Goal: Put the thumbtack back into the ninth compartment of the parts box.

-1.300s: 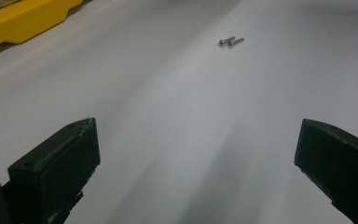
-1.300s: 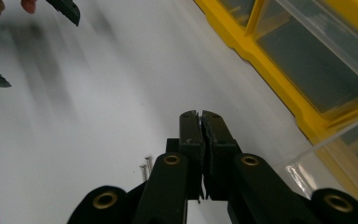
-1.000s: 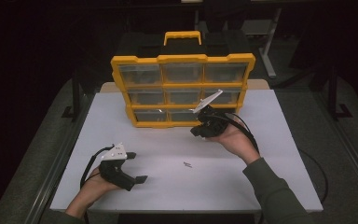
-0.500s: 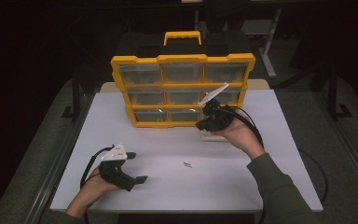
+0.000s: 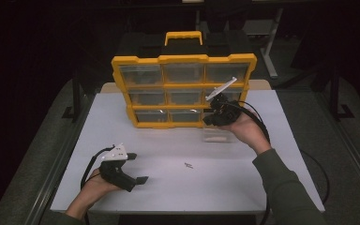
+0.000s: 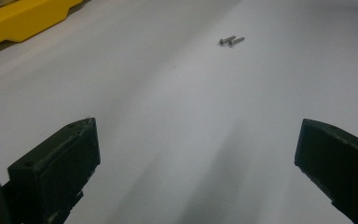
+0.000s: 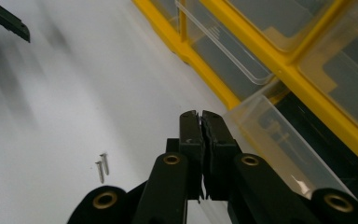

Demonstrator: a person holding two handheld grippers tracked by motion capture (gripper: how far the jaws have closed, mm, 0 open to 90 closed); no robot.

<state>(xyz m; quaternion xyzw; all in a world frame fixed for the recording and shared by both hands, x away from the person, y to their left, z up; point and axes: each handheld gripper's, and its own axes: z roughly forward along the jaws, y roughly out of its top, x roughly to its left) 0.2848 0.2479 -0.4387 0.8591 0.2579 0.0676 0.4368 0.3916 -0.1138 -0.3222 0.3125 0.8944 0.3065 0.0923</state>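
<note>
The right gripper (image 5: 209, 118) is held up at the lower right corner of the yellow drawer organiser (image 5: 184, 59), which stands upright at the far side of the white table (image 5: 262, 178). In the right gripper view its jaws are pressed together with nothing visible between them. A clear plastic drawer (image 7: 279, 144) stands partly drawn out of the organiser's bottom row, just beside the closed jaws on their right in that view; whether the jaws touch it I cannot tell. In the high view the clear drawer (image 5: 215, 137) shows as a faint outline on the table just below this gripper.

The left gripper (image 5: 143, 180) rests low over the near left part of the table, the person's hand behind it. In the left gripper view its jaws stand wide apart, bare table between them.

Two small screws (image 6: 230, 41) lie side by side, touching, on the table, well ahead of the left gripper's open jaws. In the right gripper view the screws (image 7: 102, 167) lie to the left of the closed jaws, apart from them and from the drawer.
</note>
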